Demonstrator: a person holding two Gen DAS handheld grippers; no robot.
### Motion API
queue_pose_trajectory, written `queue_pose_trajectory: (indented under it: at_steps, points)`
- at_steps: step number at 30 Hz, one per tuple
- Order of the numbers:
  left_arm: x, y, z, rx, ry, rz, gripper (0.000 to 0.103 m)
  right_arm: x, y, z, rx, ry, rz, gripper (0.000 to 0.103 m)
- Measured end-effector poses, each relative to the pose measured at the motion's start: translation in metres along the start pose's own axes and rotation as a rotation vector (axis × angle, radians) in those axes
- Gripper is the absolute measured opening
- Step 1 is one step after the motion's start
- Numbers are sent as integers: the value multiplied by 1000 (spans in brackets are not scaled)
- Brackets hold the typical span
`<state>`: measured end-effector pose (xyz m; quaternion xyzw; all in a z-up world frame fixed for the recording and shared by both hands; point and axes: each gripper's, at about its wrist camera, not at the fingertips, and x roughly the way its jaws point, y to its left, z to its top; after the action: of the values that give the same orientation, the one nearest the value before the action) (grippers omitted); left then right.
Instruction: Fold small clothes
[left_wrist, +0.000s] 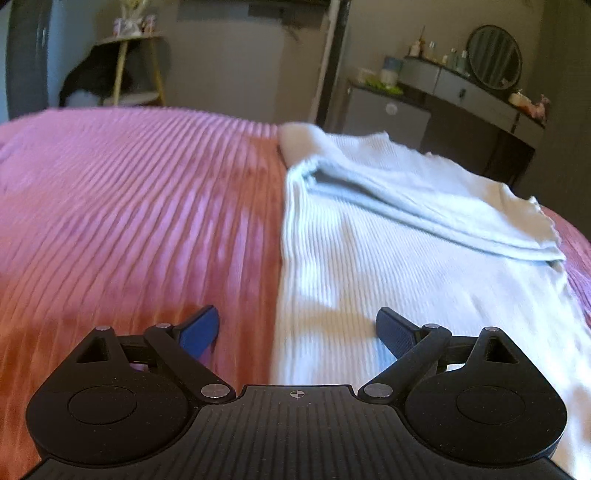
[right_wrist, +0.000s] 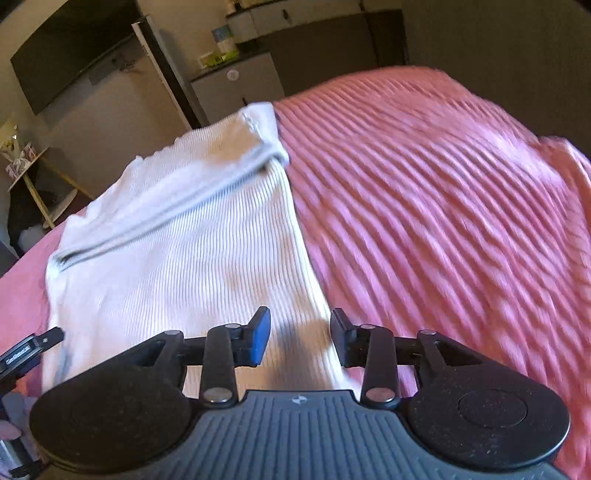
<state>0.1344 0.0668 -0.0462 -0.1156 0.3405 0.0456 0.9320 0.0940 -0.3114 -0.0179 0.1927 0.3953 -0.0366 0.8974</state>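
A white ribbed garment (left_wrist: 388, 258) lies on a pink ribbed bedspread (left_wrist: 129, 206), its far part folded back over itself into a thick band. My left gripper (left_wrist: 297, 332) hangs open and wide above the garment's left edge, with nothing between its blue pads. In the right wrist view the same garment (right_wrist: 177, 251) fills the left half, fold at the far end. My right gripper (right_wrist: 300, 336) stands partly open over the garment's right edge, and its pads press on nothing. A bit of the left gripper's body (right_wrist: 26, 350) shows at the left border.
The bedspread (right_wrist: 443, 221) stretches bare to the right of the garment. Beyond the bed stand a dresser with a round mirror (left_wrist: 493, 57), a small fridge (right_wrist: 236, 86), a wall-mounted screen (right_wrist: 70, 48) and a corner shelf (left_wrist: 133, 66).
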Motion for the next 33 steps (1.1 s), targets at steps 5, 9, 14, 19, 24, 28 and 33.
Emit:
queue_pose_trajectory:
  at_steps: [5,9,14,19,24,28,33]
  points:
    - [-36,5,-10,-56,31,1,96,-20,9,-28,-17,-7,49,42]
    - [-60,3,-15,-37,24,34,96,-37,25,-35,-68,-43,79,51]
    - [-81,-5,-17,-4,6,60,96,-51,47,-53,-154,-46,104,56]
    - [-96,-13,-18,41,-20,63,96,-55,49,-57,-164,-46,104,62]
    - [-99,-16,-22,57,2,65,96,-50,35,-56,-75,-2,115,62]
    - [-99,-14,-24,47,54,33,96,-52,27,-56,-33,6,140,62]
    - [-103,-13,-28,64,121,9,96,-61,7,-46,39,2,200,62]
